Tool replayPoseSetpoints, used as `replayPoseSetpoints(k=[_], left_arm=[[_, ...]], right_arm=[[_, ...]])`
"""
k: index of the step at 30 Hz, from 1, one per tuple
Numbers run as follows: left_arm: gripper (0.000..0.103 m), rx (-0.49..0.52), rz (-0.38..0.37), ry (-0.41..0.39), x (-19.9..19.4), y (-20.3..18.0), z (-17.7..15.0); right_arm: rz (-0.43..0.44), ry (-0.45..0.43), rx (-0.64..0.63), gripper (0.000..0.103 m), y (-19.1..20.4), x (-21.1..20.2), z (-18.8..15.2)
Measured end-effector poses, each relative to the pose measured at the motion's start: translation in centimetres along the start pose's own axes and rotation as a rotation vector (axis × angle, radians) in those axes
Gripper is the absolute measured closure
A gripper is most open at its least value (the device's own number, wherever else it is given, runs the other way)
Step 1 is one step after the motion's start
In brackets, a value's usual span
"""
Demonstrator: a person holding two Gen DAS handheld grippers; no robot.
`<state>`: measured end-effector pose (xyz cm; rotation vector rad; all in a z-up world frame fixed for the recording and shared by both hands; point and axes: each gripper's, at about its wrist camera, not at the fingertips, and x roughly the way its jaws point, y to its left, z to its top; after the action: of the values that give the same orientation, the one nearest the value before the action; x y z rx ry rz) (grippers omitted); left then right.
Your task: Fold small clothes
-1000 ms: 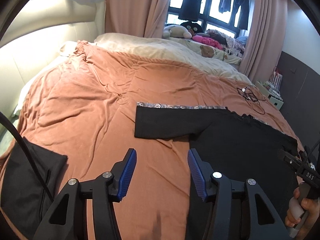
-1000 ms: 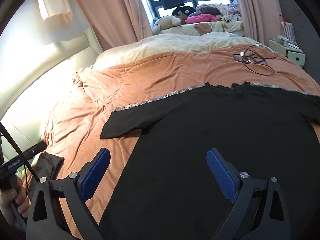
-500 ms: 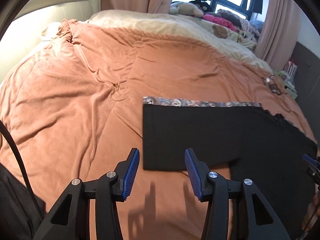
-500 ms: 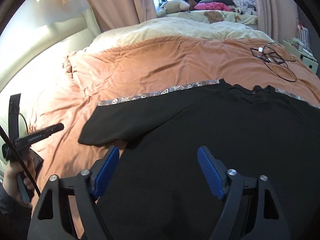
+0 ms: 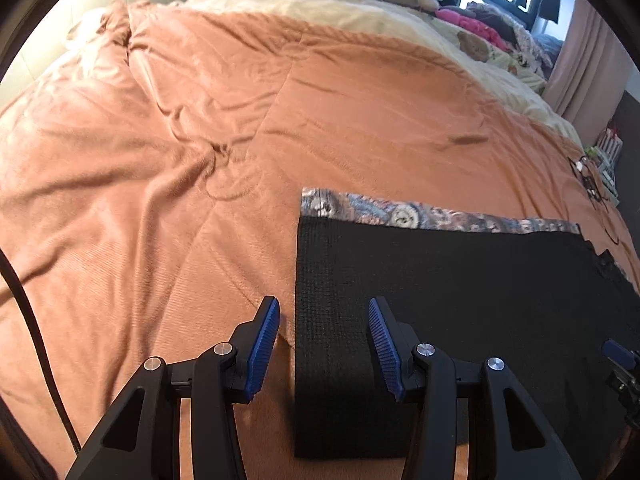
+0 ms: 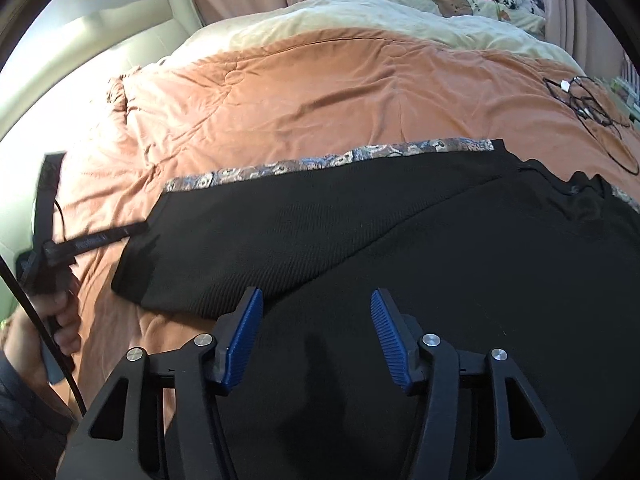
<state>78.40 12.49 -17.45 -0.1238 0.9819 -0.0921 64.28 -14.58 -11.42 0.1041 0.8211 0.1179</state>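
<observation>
Both grippers are dropping closer to the orange bed (image 5: 168, 184), where a black knitted top (image 6: 460, 264) is lying flat with one sleeve (image 5: 400, 264) stretched sideways, its patterned trim along the far edge. Left gripper (image 5: 323, 342) is hovering with its blue fingers (image 5: 262, 340) spread wide and holding nothing, straddling the sleeve's cuff end, probably lining up to pinch it and fold it inward. Right gripper (image 6: 316, 334) is waiting over the body near the armpit, likewise parted and empty, likely to pin the cloth.

Left tool (image 5: 324, 340) and right tool (image 6: 316, 332), jaws apart.
</observation>
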Motion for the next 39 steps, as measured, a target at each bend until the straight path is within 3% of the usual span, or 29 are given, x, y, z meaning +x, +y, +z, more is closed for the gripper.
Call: replayPoseSetpoints(k=[4, 6, 8, 10, 13, 18, 24, 26, 27, 28, 30, 39], left_arm=[[0.057, -0.010, -0.018, 0.018, 1.8, 0.1, -0.3], [0.069, 0.019, 0.002, 0.020, 1.9, -0.4, -0.5], [0.096, 0.017, -0.017, 0.027, 1.5, -0.5, -0.4], [0.096, 0.022, -0.046, 0.023, 0.8, -0.9, -0.2], [0.096, 0.066, -0.031, -0.019, -1.4, -2.1, 0.7], [0.096, 0.080, -0.047, -0.071, -5.3, -3.7, 3.0], [0.096, 0.130, -0.066, -0.117, -8.8, -7.4, 5.1], [0.096, 0.140, -0.079, -0.129, -9.7, -8.7, 5.4], [0.096, 0.144, -0.092, -0.136, -10.3, -9.7, 5.6], [0.096, 0.146, -0.098, -0.140, -10.6, -10.3, 5.7], [0.096, 0.160, -0.117, -0.151, -11.4, -12.3, 5.7], [0.096, 0.225, -0.236, -0.151, -13.6, -20.6, 4.7]], right_arm=[[0.022, 0.013, 0.068, 0.055, -1.1, 1.1, 0.2], [0.031, 0.027, 0.096, 0.059, -1.8, 1.8, 0.2], [0.048, 0.038, 0.120, 0.066, -2.3, 2.4, 0.2], [0.080, 0.040, 0.124, 0.079, -2.5, 3.0, 0.4], [0.109, 0.054, 0.134, 0.084, -2.4, 4.3, 0.7], [0.141, 0.115, 0.153, 0.085, -1.8, 7.6, 0.6], [0.163, 0.113, 0.190, 0.085, -3.1, 6.2, 1.7], [0.176, 0.101, 0.211, 0.081, -4.3, 5.0, 1.8], [0.175, 0.095, 0.215, 0.072, -4.9, 4.4, 1.9], [0.169, 0.085, 0.219, 0.053, -5.6, 3.6, 1.8], [0.120, 0.054, 0.233, 0.033, -7.0, 1.9, 1.9], [0.089, 0.005, 0.301, 0.033, -13.3, -3.8, 1.2]])
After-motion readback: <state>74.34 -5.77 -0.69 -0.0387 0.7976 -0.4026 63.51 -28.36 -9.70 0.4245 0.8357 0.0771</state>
